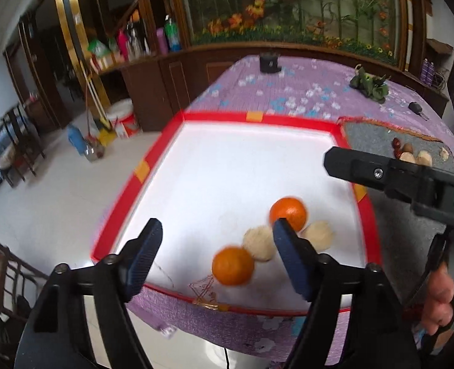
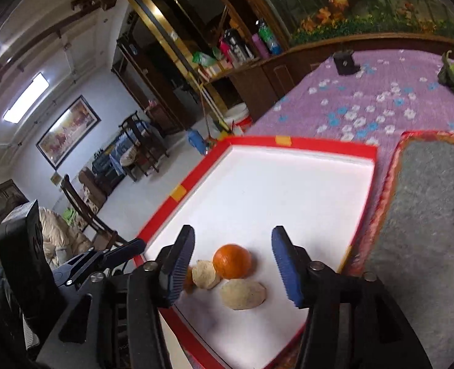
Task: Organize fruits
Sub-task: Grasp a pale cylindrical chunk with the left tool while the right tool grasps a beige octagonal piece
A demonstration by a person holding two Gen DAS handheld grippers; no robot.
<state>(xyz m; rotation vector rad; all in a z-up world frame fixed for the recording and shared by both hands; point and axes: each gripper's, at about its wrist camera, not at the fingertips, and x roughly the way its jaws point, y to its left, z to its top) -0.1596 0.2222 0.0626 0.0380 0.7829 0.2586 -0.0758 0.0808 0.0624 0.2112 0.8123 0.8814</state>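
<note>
Four fruits lie clustered in the near part of the white tray (image 1: 288,120), whose red rim sits on the purple-clothed tabletop (image 1: 288,86): two oranges and two pale fruits. The near orange (image 1: 233,266) touches one pale fruit (image 1: 259,243); the far orange (image 1: 288,213) lies just beyond, beside the second pale fruit (image 1: 319,235). More small fruits (image 1: 417,155) rest on the grey mat (image 1: 377,138) to the right of the tray. The left tongs (image 1: 216,230) stand spread with nothing pinched; the near orange and first pale fruit lie below the gap, untouched. The right tongs (image 2: 231,241) also stand spread and empty above the same cluster, the far orange showing between the pads without contact. Handling, as judged: the oranges are round, firm and moderately light, with a slightly waxy skin; they will roll on the smooth tray floor if nudged. Take each across its widest girth, pads on opposite sides, with moderate pressure. The pale fruits look irregular, matte and possibly softer or peeled; grip across the short axis, lightly, to avoid bruising. Because the fruits touch, closing on one may push its neighbour; approach from above along the free sides.
</note>
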